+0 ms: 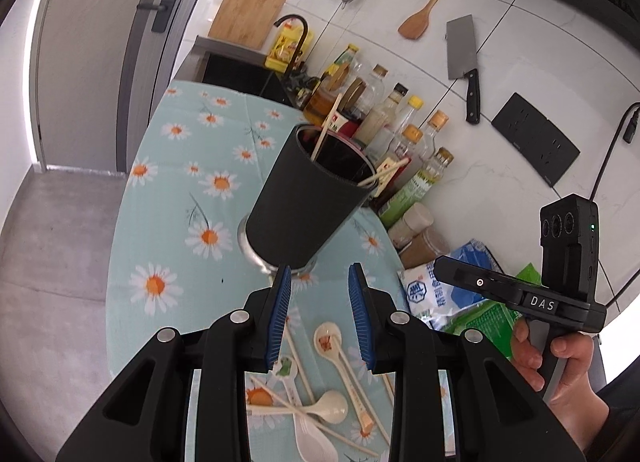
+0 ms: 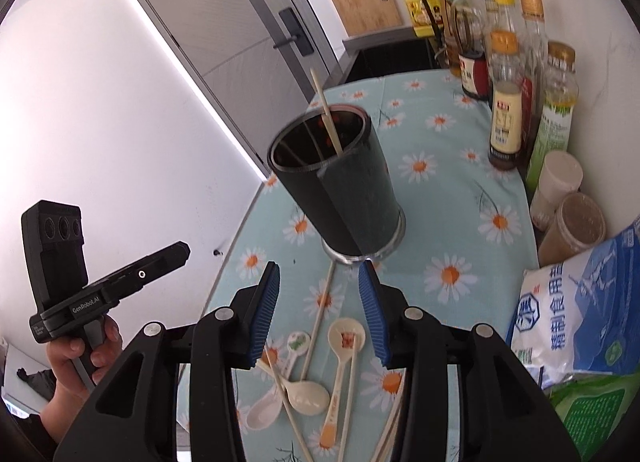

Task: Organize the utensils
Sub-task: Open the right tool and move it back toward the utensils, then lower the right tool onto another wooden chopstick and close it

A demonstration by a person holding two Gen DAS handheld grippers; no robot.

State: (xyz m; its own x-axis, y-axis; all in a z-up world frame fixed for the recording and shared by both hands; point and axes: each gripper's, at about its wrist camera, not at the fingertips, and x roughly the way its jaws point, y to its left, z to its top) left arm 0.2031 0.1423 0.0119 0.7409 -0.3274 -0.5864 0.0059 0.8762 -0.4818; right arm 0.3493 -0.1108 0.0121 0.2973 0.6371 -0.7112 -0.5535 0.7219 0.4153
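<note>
A dark cylindrical utensil holder [image 1: 308,198] [image 2: 340,190] stands on the daisy tablecloth [image 1: 180,190], with chopsticks [image 1: 326,130] [image 2: 326,114] leaning out of it. In front of it lies a loose heap of utensils: a cream spoon with a red print [image 1: 328,336] [image 2: 346,336], another cream spoon [image 1: 332,406] [image 2: 306,396], a white spoon [image 2: 264,414] and loose chopsticks [image 2: 320,314]. My left gripper [image 1: 320,268] hangs above the heap, open, nothing between its blue pads. My right gripper [image 2: 319,267] hovers over the same heap, also open and empty. Each view shows the other hand [image 1: 560,362] [image 2: 72,358] on its handle.
Sauce and oil bottles [image 1: 400,130] [image 2: 506,114] line the wall on the right, then two jars [image 2: 572,222] and a salt bag [image 2: 580,310]. A sink with a black tap [image 1: 296,38] lies behind the holder. A cleaver [image 1: 464,58] and a wooden spatula [image 1: 424,10] hang on the tiles.
</note>
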